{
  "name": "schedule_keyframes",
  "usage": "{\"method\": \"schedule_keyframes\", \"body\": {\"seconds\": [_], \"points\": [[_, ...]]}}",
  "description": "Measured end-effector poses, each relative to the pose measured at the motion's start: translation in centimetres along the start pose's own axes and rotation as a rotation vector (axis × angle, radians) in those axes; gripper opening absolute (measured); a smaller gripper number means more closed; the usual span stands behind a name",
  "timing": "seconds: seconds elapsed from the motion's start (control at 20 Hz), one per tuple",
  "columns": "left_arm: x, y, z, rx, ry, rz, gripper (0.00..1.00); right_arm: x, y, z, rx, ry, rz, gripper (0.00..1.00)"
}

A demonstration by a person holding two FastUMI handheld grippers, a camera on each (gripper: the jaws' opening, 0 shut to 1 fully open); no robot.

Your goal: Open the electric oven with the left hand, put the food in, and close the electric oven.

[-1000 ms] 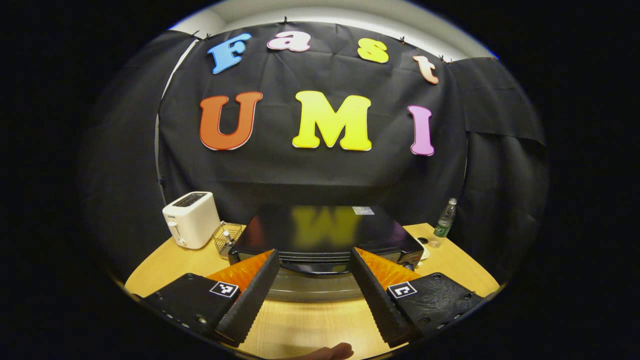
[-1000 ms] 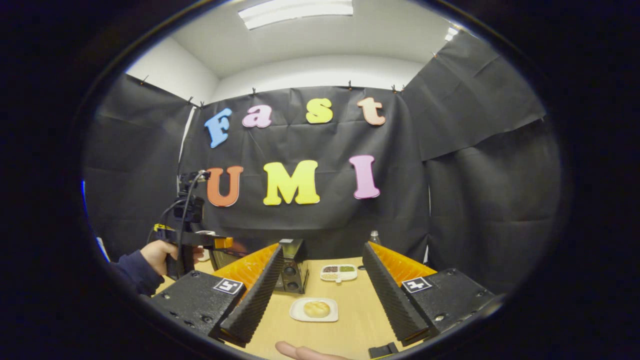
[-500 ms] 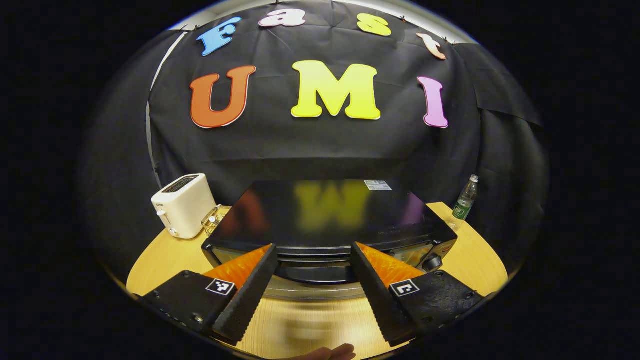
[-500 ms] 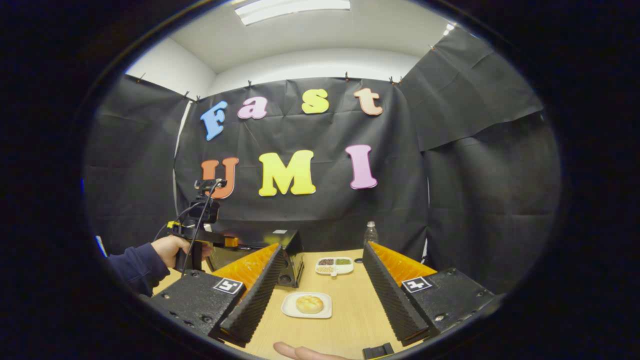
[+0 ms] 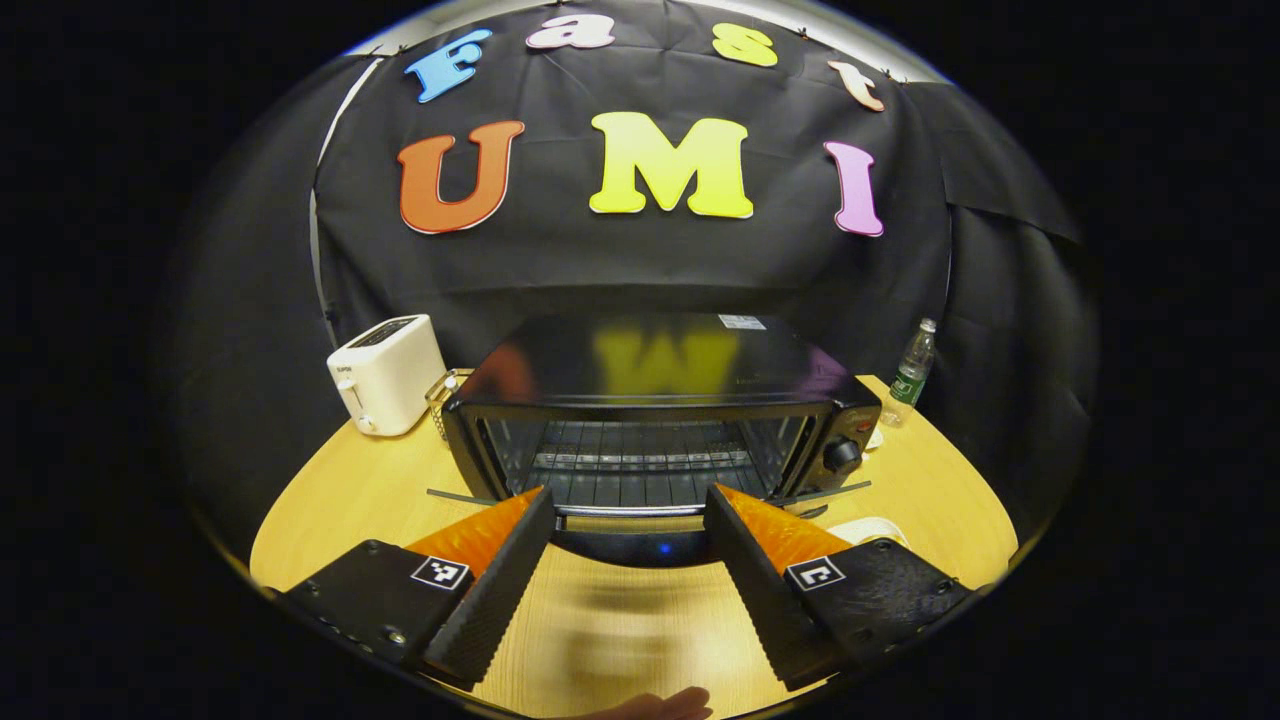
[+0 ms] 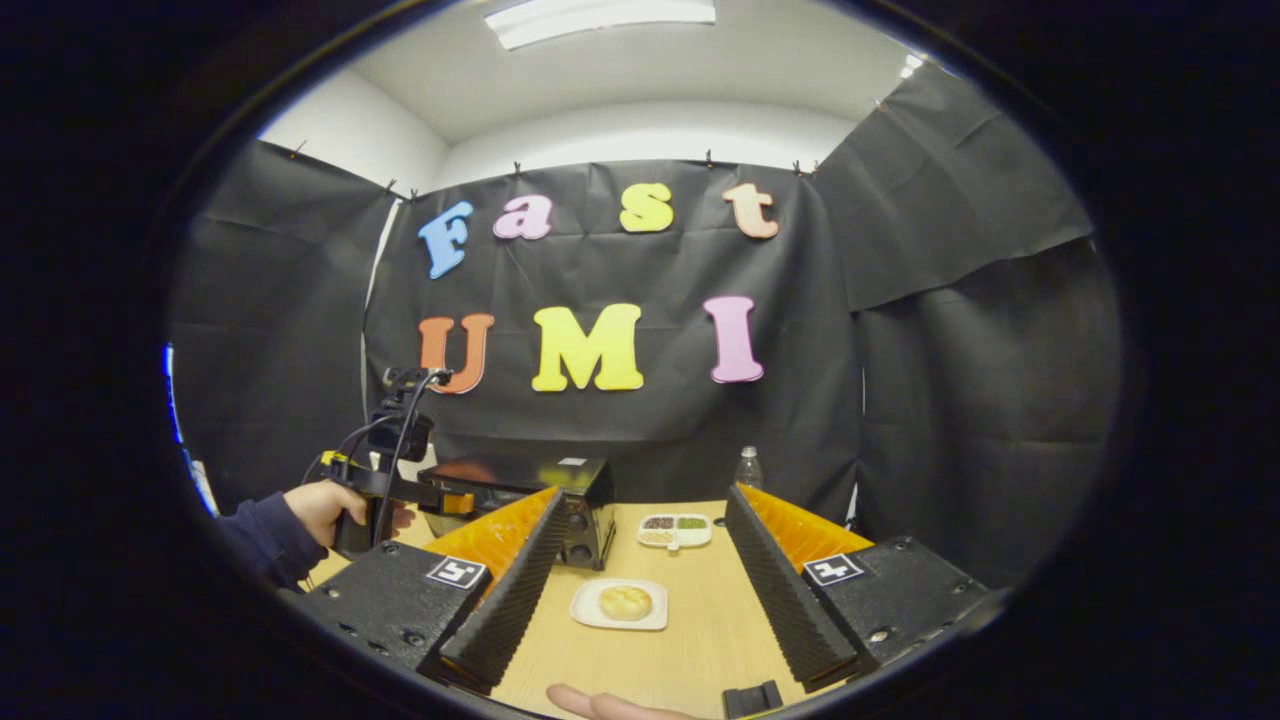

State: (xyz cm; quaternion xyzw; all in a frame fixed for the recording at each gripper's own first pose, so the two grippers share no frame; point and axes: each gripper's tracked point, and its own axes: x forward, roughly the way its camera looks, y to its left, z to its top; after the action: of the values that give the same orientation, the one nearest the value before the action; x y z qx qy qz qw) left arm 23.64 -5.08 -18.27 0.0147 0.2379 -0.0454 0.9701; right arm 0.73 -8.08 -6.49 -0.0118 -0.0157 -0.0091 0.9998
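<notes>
On the far left of the left gripper view we see a white toaster [image 5: 386,374] near the table's [image 5: 330,500] rim, with a small wire rack [image 5: 442,392] between it and the electric oven [image 5: 655,400]. The oven's door [image 5: 625,535] hangs open and low in front, its wire shelf [image 5: 630,462] bare. Our left gripper [image 5: 628,565] sits at the door's front edge with jaws spread wide, fingers flanking the edge and, as far as we can tell, not pressing it. We judge the opening step nearly done: press the door down evenly until it rests, then draw straight back so we do not snag the hinge arms at either side. Right of the oven stand its knob [image 5: 843,456] and a water bottle [image 5: 910,368]. In the right gripper view our right gripper [image 6: 640,610] is also wide and empty, aimed at the bun [image 6: 626,602] on its white plate [image 6: 590,616], with a divided dish [image 6: 676,530] behind. Open tabletop lies between the plate and the oven, a clear path; the table's near edge is close.
</notes>
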Motion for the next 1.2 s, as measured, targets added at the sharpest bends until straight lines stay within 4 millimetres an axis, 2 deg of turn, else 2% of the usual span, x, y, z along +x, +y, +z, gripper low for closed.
{"method": "schedule_keyframes", "body": {"seconds": [0.35, 0.4, 0.45, 0.5, 0.55, 0.6, 0.7, 0.75, 0.8, 0.9, 1.2], "points": [[-2.2, -0.5, -5.1, -0.004, -0.033, 0.004, 0.99, -0.3, -0.3, -1.1, 0.004, 0.029, -0.007, 0.97], [-2.3, -0.5, -6.0, -0.011, -0.037, 0.006, 0.89, -0.1, -0.5, -1.5, 0.002, 0.035, -0.01, 0.97], [-2.4, -0.5, -6.8, -0.014, -0.041, 0.006, 0.98, 0.1, -0.6, -1.9, 0.0, 0.044, -0.014, 0.97], [-2.6, -0.6, -7.7, -0.021, -0.043, 0.006, 0.87, 0.3, -0.6, -2.3, -0.001, 0.053, -0.016, 0.97], [-2.6, -0.7, -8.6, -0.021, -0.044, 0.006, 0.87, 0.5, -0.7, -2.7, 0.0, 0.064, -0.019, 0.97], [-2.5, -0.8, -9.6, -0.023, -0.04, 0.007, 0.98, 0.8, -0.8, -3.2, 0.002, 0.075, -0.021, 0.97], [-2.1, -1.0, -12.0, -0.033, -0.008, 0.007, 0.96, 1.3, -0.6, -4.1, 0.005, 0.098, -0.018, 0.97], [-1.9, -1.1, -12.7, -0.033, -0.005, 0.008, 0.84, 1.5, -0.5, -4.6, 0.004, 0.108, -0.014, 0.98], [-1.7, -1.2, -13.4, -0.034, 0.0, 0.008, 0.95, 1.7, -0.5, -5.1, 0.006, 0.115, -0.015, 0.98], [-1.4, -1.2, -14.1, -0.057, 0.01, 0.005, 0.94, 2.2, -0.7, -6.1, 0.018, 0.125, -0.017, 0.98], [-2.2, -0.7, -12.2, -0.037, -0.057, -0.029, 0.94, 5.3, -1.0, -9.8, 0.051, 0.184, -0.032, 0.97]]}}
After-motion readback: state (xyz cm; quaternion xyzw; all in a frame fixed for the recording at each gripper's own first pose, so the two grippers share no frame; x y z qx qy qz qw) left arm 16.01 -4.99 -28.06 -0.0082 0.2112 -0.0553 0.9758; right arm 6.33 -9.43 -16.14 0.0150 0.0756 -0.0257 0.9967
